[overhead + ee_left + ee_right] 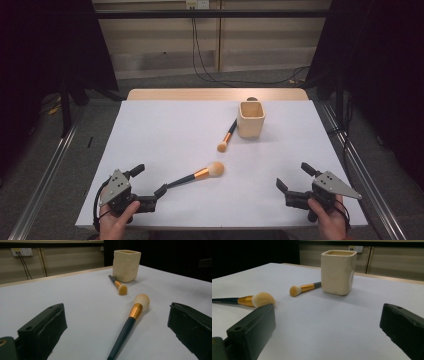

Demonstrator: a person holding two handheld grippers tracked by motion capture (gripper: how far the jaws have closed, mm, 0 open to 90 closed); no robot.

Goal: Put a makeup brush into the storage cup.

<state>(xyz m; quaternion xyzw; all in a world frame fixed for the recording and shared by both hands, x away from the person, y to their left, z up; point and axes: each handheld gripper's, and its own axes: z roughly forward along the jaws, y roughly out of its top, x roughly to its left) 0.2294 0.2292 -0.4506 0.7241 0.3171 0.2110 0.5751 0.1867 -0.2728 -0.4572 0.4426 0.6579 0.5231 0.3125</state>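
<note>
brushes (196,174) dark handles, gold ferrules | cup (250,119) cream | table (165,130) seemingly white

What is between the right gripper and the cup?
Nothing: in the right gripper view, bare white table stretches from the open right gripper to the cream cup.

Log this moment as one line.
left claw: open, astride handle of near dark-handled makeup brush | right claw: open, empty | far brush: beside square cream cup

white table top (165,130) | wall socket (22,251) with black cables (200,55) | grey floor (45,165)
</note>
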